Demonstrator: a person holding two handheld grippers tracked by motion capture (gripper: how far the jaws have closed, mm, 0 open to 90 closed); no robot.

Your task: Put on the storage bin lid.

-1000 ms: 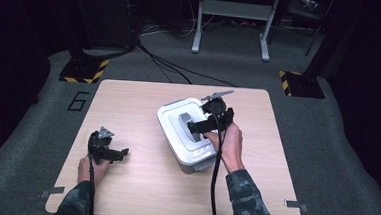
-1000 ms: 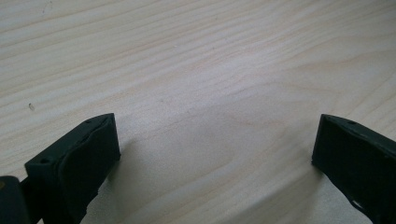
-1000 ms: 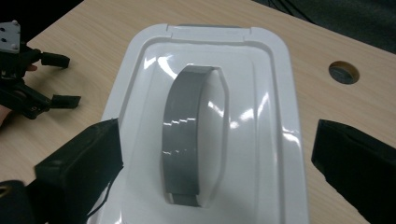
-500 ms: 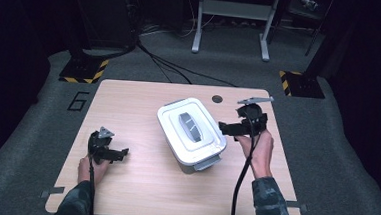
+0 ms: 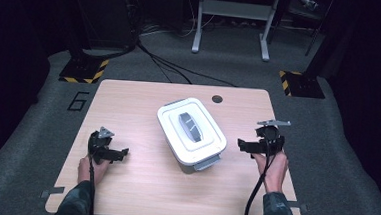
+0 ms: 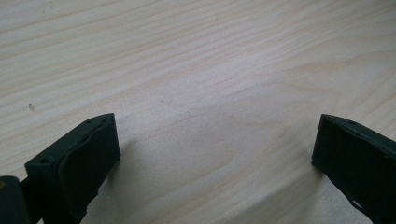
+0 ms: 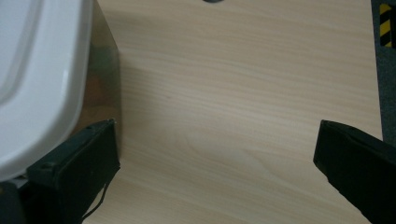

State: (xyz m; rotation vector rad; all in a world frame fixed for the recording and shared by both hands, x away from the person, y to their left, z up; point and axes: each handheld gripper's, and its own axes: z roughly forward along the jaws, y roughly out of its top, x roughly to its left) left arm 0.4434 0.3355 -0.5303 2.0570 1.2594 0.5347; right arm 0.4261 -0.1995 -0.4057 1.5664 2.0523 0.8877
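- Currently parked: right gripper (image 5: pixel 246 145) jaws apart, empty, just right of lidded box (image 5: pixel 192 131).
- Left gripper (image 5: pixel 118 154) likewise apart, resting on table (image 5: pixel 128 103).
- Advised: approach latches squarely, brace box.

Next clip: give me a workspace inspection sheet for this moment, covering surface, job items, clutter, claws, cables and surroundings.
Surface: light wooden table, round cable hole near far edge.
Job's things: white lidded plastic box with grey handle, mid-table, lid on.
Clutter: nothing seen.
Claws: left claw open, resting on the table; right claw open, beside the box, apart from it.
Cables: black cable trails from right claw; others cross the floor.
Surroundings: grey carpet, metal stand, hazard-striped blocks.
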